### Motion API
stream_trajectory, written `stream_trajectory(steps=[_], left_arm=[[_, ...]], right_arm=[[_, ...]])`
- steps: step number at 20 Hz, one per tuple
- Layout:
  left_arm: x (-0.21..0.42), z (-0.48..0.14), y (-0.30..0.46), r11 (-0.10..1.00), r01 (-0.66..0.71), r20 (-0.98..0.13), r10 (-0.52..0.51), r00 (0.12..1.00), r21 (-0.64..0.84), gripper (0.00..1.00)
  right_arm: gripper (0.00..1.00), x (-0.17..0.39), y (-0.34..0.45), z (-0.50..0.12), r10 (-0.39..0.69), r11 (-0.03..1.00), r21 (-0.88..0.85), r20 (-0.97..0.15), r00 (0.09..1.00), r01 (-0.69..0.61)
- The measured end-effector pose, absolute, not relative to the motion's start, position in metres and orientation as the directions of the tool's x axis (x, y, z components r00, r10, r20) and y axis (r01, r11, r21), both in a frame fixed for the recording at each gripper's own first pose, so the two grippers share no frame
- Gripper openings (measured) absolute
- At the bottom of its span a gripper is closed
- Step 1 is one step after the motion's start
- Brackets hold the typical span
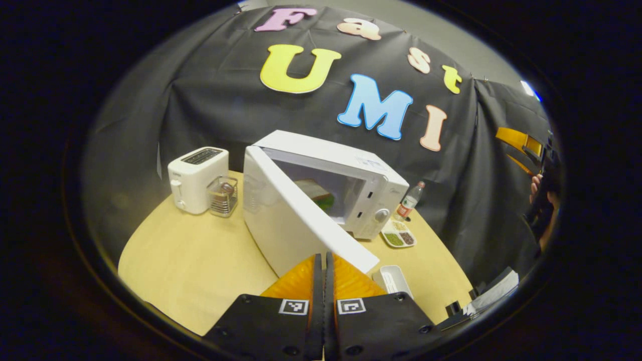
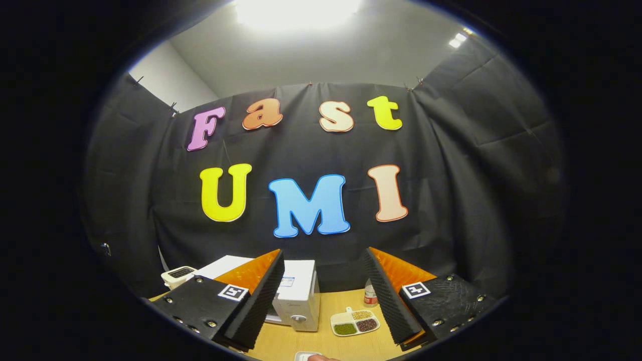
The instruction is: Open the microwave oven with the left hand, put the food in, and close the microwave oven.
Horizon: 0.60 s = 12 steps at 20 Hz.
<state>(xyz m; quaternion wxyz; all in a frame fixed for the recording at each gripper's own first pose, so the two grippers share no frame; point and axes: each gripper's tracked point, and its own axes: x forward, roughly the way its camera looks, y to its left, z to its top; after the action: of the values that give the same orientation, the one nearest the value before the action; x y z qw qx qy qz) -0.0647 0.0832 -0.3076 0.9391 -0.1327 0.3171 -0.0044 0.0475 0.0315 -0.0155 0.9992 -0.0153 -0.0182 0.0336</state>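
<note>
Microwave oven (image 1: 351,185) stands mid-counter (image 1: 200,260), door (image 1: 296,220) swung partly open, food (image 1: 323,199) visible inside. Left tongs (image 1: 323,265) pressed together just before the door's edge; right tongs (image 2: 321,296) spread apart, raised

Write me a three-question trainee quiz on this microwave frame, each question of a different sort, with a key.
1. True or false: the microwave door stands open.
2. Which gripper has its fingers spread apart? A) left gripper B) right gripper
3. Fill in: the toaster stands on the table beside a small glass ____.

Key:
1. True. The door is swung out and something with green on it shows inside the cavity.
2. B. The left gripper view shows its own fingers closed together with nothing between them.
3. Container. It sits between the toaster and the microwave.
</note>
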Motion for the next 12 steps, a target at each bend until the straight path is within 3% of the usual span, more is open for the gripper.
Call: stream_trajectory(steps=[6, 12], left_arm=[[-0.017, -0.317, 0.044, 0.962, -0.042, -0.595, -0.133, 0.793, -0.27, 0.05], [0.03, -0.328, 0.007, 0.959, 0.026, -0.589, -0.195, 0.784, -0.283, 0.09]], right_arm=[[0.96, 0.069, 0.003, -0.025, 0.056, 0.998, -0.043, 0.014, 0.998, -0.055], [0.96, 0.083, -0.028, -0.035, 0.018, 0.999, -0.051, -0.019, 1.0, -0.019]])
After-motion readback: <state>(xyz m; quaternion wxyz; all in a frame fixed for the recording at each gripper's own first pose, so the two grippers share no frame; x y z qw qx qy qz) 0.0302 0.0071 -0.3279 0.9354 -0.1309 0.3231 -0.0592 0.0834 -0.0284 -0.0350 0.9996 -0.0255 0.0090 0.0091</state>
